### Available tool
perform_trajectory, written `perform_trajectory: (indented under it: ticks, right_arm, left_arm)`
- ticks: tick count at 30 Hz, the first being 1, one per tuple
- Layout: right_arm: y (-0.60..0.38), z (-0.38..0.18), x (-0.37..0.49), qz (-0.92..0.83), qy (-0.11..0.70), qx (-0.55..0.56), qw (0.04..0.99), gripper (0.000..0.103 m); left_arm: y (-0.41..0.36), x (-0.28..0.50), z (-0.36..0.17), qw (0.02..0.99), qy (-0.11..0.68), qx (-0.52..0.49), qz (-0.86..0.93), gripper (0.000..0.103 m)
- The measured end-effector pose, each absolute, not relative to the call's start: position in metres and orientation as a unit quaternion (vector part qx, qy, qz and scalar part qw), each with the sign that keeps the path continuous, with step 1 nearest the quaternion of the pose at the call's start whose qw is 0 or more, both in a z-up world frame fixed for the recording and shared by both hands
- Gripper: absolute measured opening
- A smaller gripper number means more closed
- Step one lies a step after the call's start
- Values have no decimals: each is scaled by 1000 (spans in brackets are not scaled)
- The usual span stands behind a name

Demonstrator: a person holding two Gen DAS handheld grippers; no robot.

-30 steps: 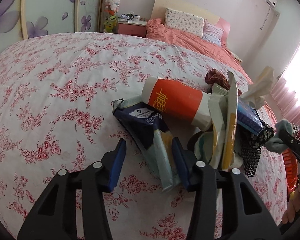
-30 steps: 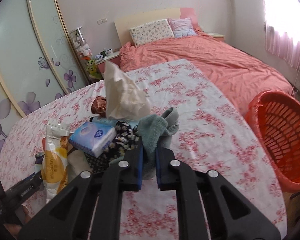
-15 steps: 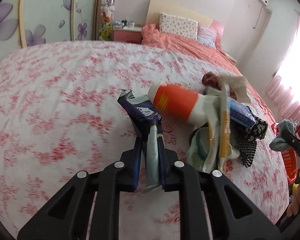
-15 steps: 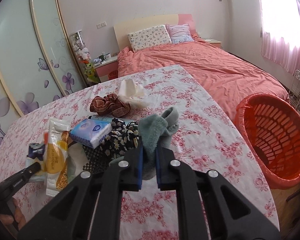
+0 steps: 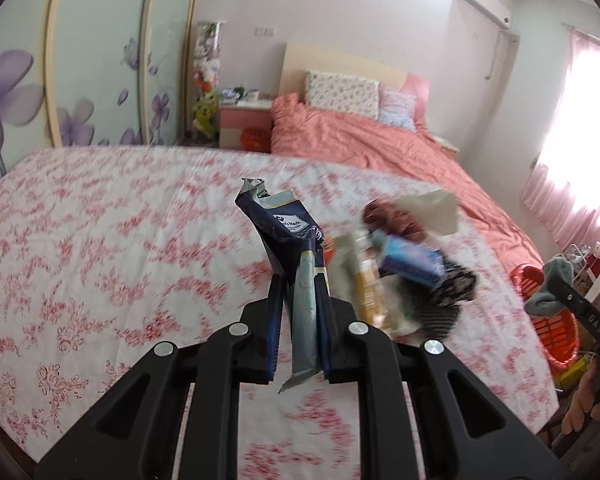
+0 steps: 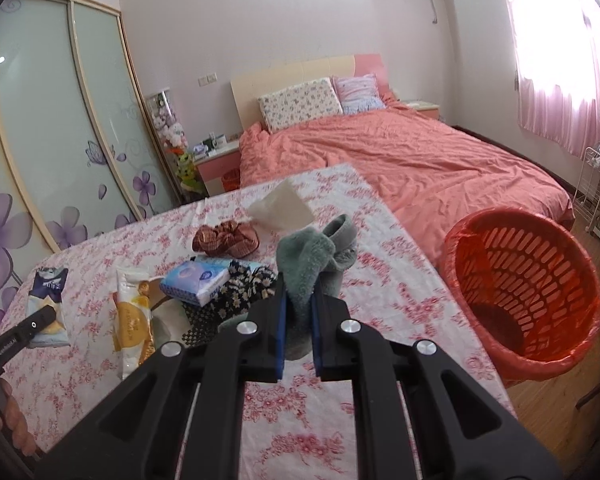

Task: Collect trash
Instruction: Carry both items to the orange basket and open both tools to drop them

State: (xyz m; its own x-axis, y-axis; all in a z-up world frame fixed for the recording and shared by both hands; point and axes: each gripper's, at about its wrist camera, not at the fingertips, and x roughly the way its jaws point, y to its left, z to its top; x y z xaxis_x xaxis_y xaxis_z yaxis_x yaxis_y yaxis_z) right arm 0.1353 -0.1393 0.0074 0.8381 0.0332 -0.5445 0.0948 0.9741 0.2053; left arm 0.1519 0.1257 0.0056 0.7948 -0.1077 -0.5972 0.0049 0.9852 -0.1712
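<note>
My left gripper (image 5: 300, 280) is shut on a torn dark blue snack wrapper (image 5: 284, 228) and holds it above the floral table; it also shows in the right wrist view (image 6: 48, 304). My right gripper (image 6: 299, 300) is shut on a grey-green fuzzy sock (image 6: 316, 252), held above the table; the sock also shows in the left wrist view (image 5: 548, 284). A pile lies on the table: a yellow-and-white wrapper (image 6: 132, 316), a blue tissue pack (image 6: 196, 280), a floral dark cloth (image 6: 248, 284), a brown scrunchie (image 6: 224, 238) and a white tissue (image 6: 280, 204).
A red plastic basket (image 6: 528, 292) stands on the floor right of the table, also in the left wrist view (image 5: 552, 332). The table has a floral cloth (image 6: 380, 280). A pink bed (image 6: 420, 160) lies behind, a wardrobe (image 6: 52, 120) at the left.
My left gripper closed on the blue wrapper and lifted it off the table. My right gripper rose and pulled back with the sock. The white tissue dropped back onto the table.
</note>
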Motion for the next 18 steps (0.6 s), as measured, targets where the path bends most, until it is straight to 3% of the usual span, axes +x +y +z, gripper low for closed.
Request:
perform_trajectory:
  ticks: [18]
  right_arm:
    - [-221,42,82,-80,221,119,965,11]
  left_arm:
    - [-13,152,34,935,295,-24,-197,16]
